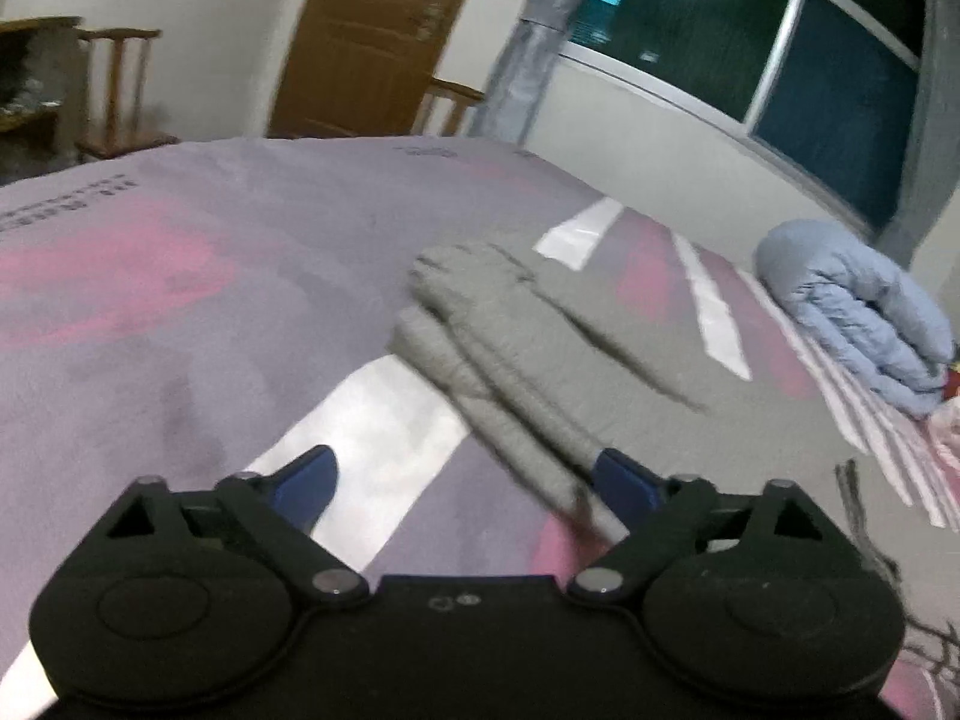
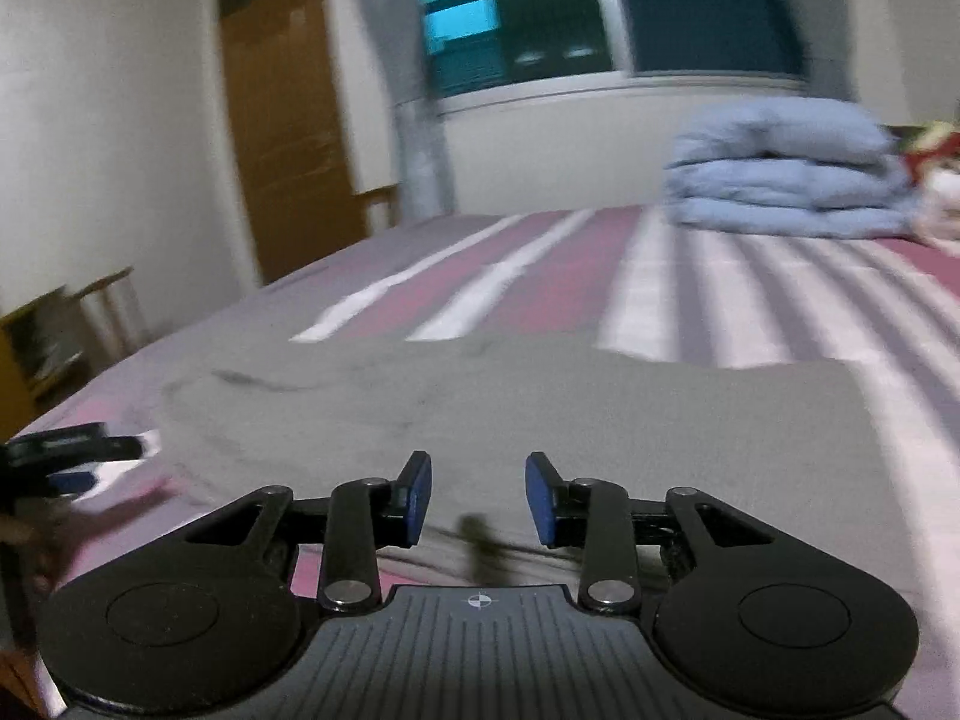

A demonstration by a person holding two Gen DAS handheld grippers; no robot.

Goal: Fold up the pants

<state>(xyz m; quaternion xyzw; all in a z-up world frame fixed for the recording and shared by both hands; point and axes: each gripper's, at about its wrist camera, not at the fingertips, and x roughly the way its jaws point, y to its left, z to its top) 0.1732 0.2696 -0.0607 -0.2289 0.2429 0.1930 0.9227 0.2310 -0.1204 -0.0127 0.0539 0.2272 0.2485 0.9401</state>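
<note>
Grey pants (image 1: pixel 510 330) lie on the striped bed sheet (image 1: pixel 180 300), their gathered elastic waistband running down toward my left gripper (image 1: pixel 465 468). That gripper stands wide open just above the sheet. Its right fingertip (image 1: pixel 618 474) sits at the edge of the waistband and nothing is pinched. In the right wrist view the pants (image 2: pixel 600 408) spread flat in front of my right gripper (image 2: pixel 478 468), which is partly open and low over the cloth. A dark drawstring (image 2: pixel 480 540) lies under the gap between its pads. The left gripper (image 2: pixel 72 456) shows at that view's left edge.
A folded light-blue quilt (image 1: pixel 858 312) (image 2: pixel 780 180) rests at the far right of the bed, with red and white items (image 2: pixel 936 150) beside it. Past the bed's far edge are wooden chairs (image 1: pixel 120 90), a brown door (image 1: pixel 372 30), a grey curtain and a dark window (image 1: pixel 780 60).
</note>
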